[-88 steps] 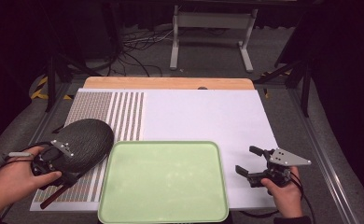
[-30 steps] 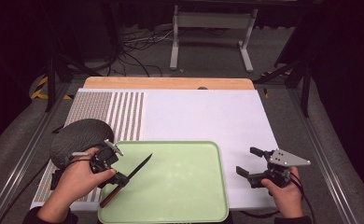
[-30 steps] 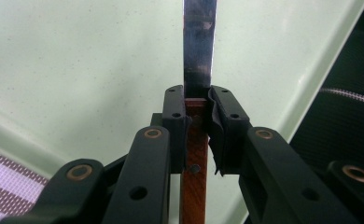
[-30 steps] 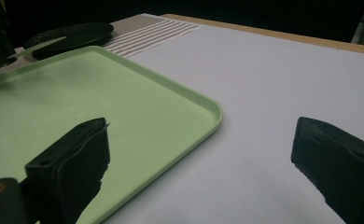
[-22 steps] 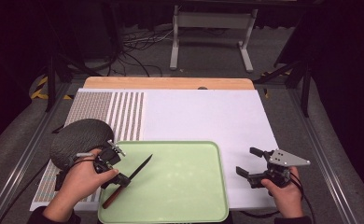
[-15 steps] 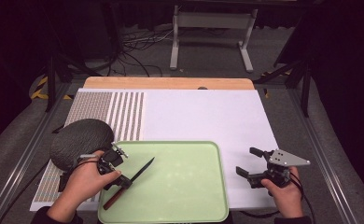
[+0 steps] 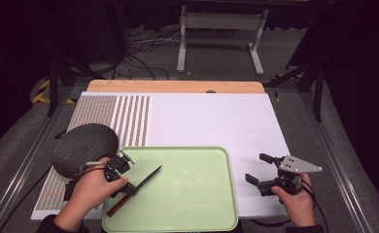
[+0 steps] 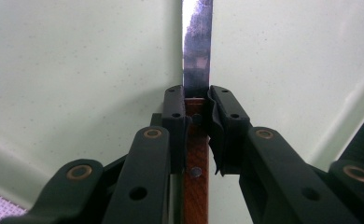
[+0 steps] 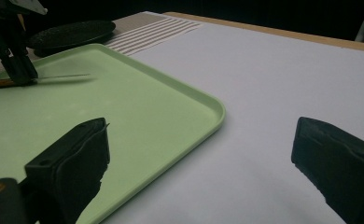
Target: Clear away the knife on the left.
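A knife (image 7: pixel 135 188) with a brown wooden handle and a steel blade lies low over the left part of the light green tray (image 7: pixel 187 194). My left gripper (image 7: pixel 124 185) is shut on the knife's handle (image 8: pixel 196 140) just behind the blade (image 8: pixel 197 42), pads pressing both sides. The blade points toward the tray's middle. My right gripper (image 7: pixel 261 171) is open, held by a hand at the tray's right edge over the white board, nothing between its jaws (image 9: pixel 203 158). In the right gripper view the knife (image 9: pixel 45 78) and my left gripper (image 9: pixel 12 51) appear at far left.
A dark oval plate (image 7: pixel 84 148) sits on the striped mat (image 7: pixel 124 119) left of the tray. The white board (image 7: pixel 216 121) extends behind and to the right of the tray, edged by a wooden strip (image 7: pixel 178 86). Metal rails run along both table sides.
The left hand carried the knife from beside the dark plate over onto the tray's left part, then sank slightly toward the tray's near edge. The right gripper stayed still.
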Tool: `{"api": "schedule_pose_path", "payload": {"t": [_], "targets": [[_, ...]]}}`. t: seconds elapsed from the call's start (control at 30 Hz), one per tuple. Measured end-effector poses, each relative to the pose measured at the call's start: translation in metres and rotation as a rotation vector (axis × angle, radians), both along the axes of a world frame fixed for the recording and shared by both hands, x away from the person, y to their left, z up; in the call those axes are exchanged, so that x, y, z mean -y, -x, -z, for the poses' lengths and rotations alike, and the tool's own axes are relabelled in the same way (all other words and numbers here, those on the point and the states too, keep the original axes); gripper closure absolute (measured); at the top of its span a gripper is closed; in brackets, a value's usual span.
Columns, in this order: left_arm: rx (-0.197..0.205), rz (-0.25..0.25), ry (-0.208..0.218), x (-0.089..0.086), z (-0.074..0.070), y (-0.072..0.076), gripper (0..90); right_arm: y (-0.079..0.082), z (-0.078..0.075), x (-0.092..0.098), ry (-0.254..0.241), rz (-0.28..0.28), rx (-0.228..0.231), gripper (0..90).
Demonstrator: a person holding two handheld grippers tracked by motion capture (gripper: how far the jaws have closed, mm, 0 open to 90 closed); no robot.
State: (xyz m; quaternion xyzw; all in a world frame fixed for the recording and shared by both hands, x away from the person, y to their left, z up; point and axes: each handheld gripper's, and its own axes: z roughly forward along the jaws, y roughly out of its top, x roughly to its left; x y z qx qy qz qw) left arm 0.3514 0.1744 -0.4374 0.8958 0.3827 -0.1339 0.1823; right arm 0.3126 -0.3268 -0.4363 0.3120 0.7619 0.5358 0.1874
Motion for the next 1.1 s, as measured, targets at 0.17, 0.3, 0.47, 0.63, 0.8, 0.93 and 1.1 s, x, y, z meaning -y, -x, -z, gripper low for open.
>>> {"api": "schedule_pose_path", "payload": {"t": [0.17,0.3,0.47,0.63,0.8,0.93,1.1], "targets": [[-0.003,-0.007,-0.004,0.000,0.001,0.000,77.8,0.000,0.000,0.000,0.000,0.001,0.000,4.9],[-0.004,-0.006,0.001,0.000,0.001,0.000,77.7,0.000,0.000,0.000,0.002,0.000,0.001,4.9],[0.011,0.002,0.009,0.001,-0.001,0.001,62.0,0.000,0.000,0.000,0.001,0.001,0.001,4.8],[0.056,-0.003,-0.034,0.003,-0.005,0.004,41.3,0.000,0.000,0.000,0.001,0.000,0.000,4.8],[0.198,0.052,-0.026,0.007,-0.011,0.009,20.6,0.000,0.000,0.000,0.001,-0.001,-0.002,4.8],[0.343,0.145,0.005,0.012,-0.015,0.014,14.5,0.000,0.000,0.000,0.001,-0.001,-0.002,4.7],[0.450,0.250,0.050,0.017,-0.014,0.015,18.3,0.000,0.000,0.000,0.001,-0.002,-0.001,4.7]]}}
